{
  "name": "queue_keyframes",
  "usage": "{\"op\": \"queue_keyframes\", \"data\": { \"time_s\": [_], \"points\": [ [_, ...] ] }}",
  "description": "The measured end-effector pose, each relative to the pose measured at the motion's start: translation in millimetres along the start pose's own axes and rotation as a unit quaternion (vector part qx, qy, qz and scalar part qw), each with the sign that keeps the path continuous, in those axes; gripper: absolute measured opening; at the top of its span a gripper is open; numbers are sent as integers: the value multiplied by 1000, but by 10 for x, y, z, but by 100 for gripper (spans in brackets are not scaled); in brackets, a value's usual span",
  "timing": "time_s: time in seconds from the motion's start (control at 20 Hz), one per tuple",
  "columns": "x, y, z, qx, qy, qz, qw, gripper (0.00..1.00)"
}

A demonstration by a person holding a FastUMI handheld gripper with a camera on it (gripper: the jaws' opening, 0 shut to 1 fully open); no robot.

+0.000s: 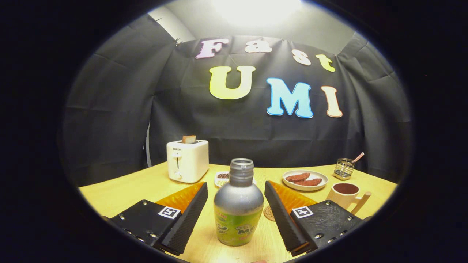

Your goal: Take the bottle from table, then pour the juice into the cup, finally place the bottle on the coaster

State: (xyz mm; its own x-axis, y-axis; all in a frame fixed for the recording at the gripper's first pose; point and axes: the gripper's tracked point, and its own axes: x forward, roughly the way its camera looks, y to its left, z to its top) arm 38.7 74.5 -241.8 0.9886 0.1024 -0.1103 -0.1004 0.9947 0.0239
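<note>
i see the wooden table, then my gripper spread wide, fingers either side of the uncapped juice bottle, not touching; it looks smooth, light, tippy, so i'd clamp its lower body

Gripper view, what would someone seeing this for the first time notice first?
The silver bottle with its green label stands upright on the table, right between the open gripper's two black fingers, with a gap on each side. Beyond the fingers, a white toaster with toast poking out stands on one side, and a cup and a plate of food on the other.
</note>
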Motion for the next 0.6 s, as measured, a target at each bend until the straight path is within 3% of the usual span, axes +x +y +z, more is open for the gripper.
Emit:
{"op": "queue_keyframes", "data": {
  "time_s": [0.35, 0.45, 0.6],
  "points": [
    [61, 5, -157, 16, 2, -4, 1000, 93],
    [69, 13, -153, 18, 0, -3, 1000, 81],
    [43, -3, -156, 15, 2, -8, 1000, 78]
  ]
}}
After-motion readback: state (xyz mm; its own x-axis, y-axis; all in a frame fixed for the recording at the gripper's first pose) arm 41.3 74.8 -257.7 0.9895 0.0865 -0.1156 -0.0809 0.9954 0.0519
